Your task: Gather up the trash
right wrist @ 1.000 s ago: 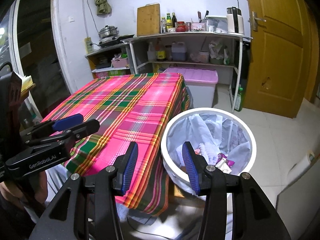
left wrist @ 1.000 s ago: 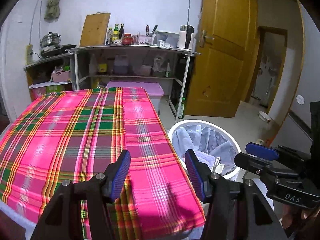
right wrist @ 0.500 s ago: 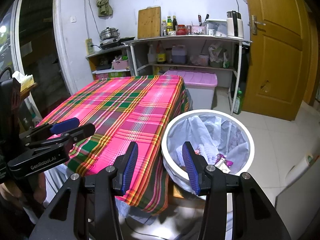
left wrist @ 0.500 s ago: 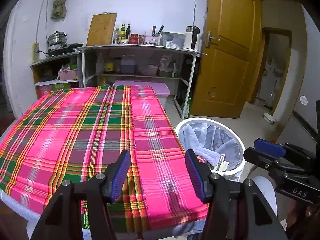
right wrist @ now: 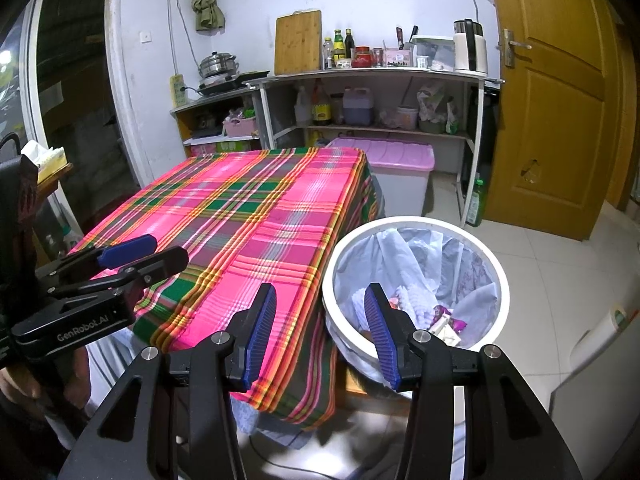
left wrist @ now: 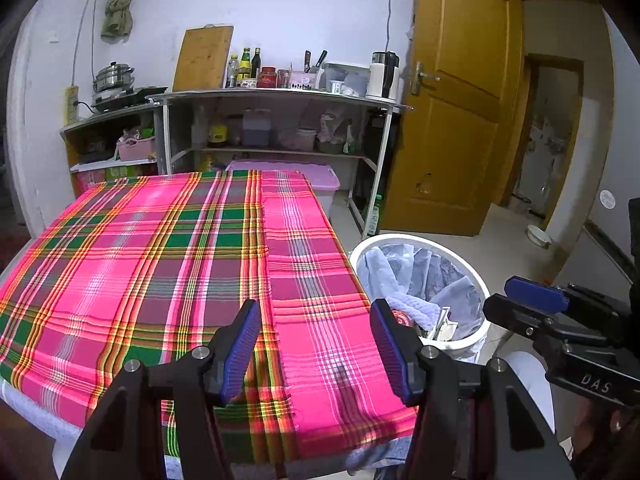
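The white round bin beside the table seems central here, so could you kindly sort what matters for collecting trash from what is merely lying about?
Job: white round lined bin; wrappers inside; left claw; right claw.
Lying about: pink plaid tablecloth; wooden chopping board; lilac-lidded storage box.

L hand-held gripper [left wrist: 314,344]: jaws apart, empty | R hand-held gripper [right wrist: 320,330]: jaws apart, empty

We see a plaid tablecloth [left wrist: 160,264], a shelf [right wrist: 372,76] holding bottles [right wrist: 340,46] and kettle [right wrist: 470,46], a cutting board [left wrist: 203,58], a door [left wrist: 456,120].
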